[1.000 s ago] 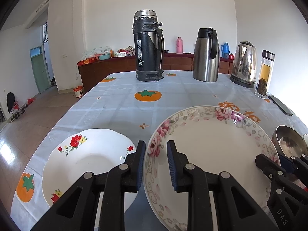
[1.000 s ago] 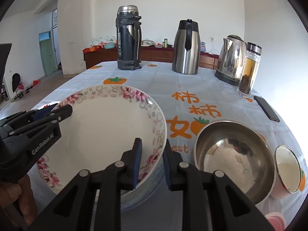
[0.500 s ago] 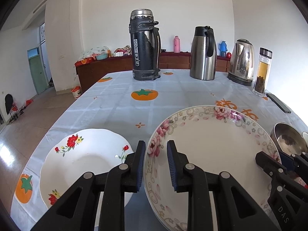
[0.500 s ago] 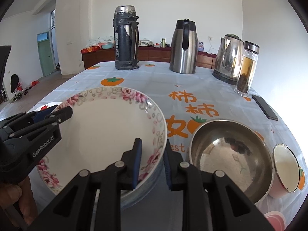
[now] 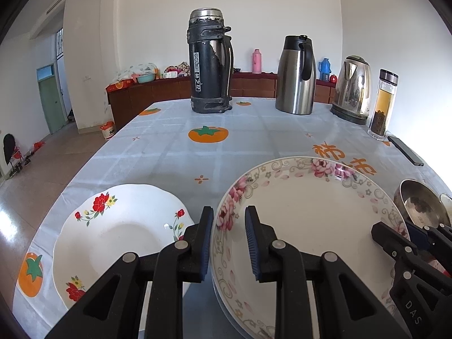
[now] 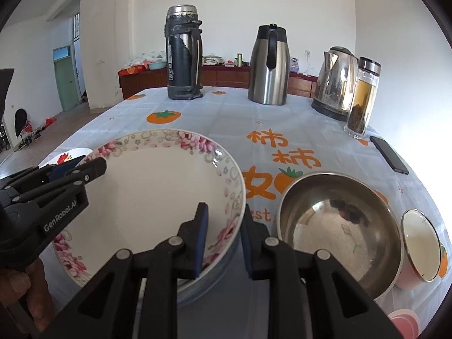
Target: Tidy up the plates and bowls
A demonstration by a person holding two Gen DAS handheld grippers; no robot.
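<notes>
A deep plate with a pink floral rim (image 5: 310, 212) (image 6: 158, 192) lies on top of a stack of plates (image 6: 214, 279) on the tablecloth. My left gripper (image 5: 228, 240) (image 6: 84, 163) straddles its left rim, one pad outside and one over the inside, shut on it. On the opposite side, my right gripper (image 6: 223, 240) (image 5: 404, 233) clasps the right rim the same way. A white plate with red flowers (image 5: 118, 231) (image 6: 65, 156) sits to the left. To the right stand a steel bowl (image 6: 339, 226) (image 5: 418, 200) and an enamel cup (image 6: 421, 243).
At the table's far end stand a black thermos (image 5: 209, 62), a steel carafe (image 5: 296, 76), a kettle (image 5: 353, 87) and a glass tea bottle (image 5: 384, 104). A phone (image 5: 405, 149) lies near the right edge. A person's hand (image 6: 17, 296) holds the left gripper.
</notes>
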